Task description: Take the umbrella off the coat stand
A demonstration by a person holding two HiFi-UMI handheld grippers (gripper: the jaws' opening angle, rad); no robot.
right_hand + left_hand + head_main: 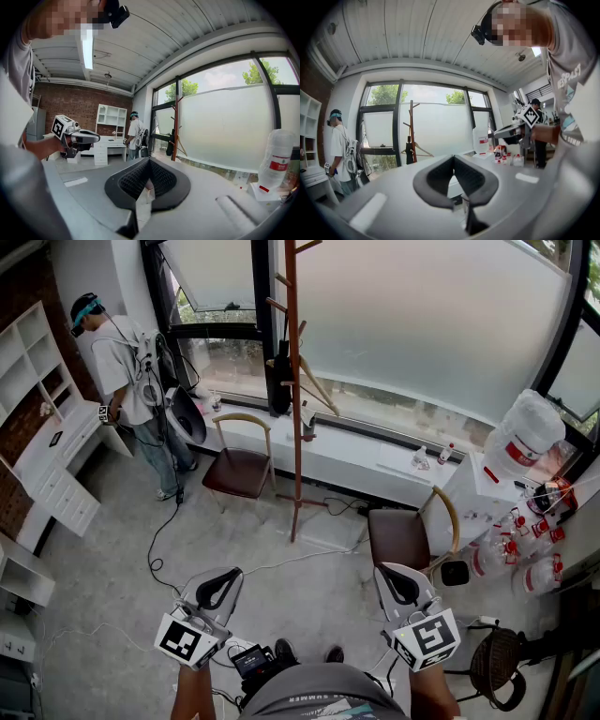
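The coat stand [293,381] is a tall red-brown pole with pegs, standing by the window well ahead of me. A black folded umbrella [281,376] hangs on its left side, with a wooden hanger [317,385] on the right. My left gripper [217,592] and right gripper [401,587] are held low and near me, far from the stand, both shut with nothing in them. The left gripper view shows the stand [412,133] and umbrella [409,152] beyond its touching pads [440,176]. The right gripper view shows the stand [176,131] and umbrella [170,143] too.
A person with a backpack [131,381] stands at the left by white drawers [56,479]. One brown chair [239,470] sits left of the stand, another [403,535] to the right. A large water bottle [520,437] and small bottles [525,540] are on the right. Cables [164,549] cross the floor.
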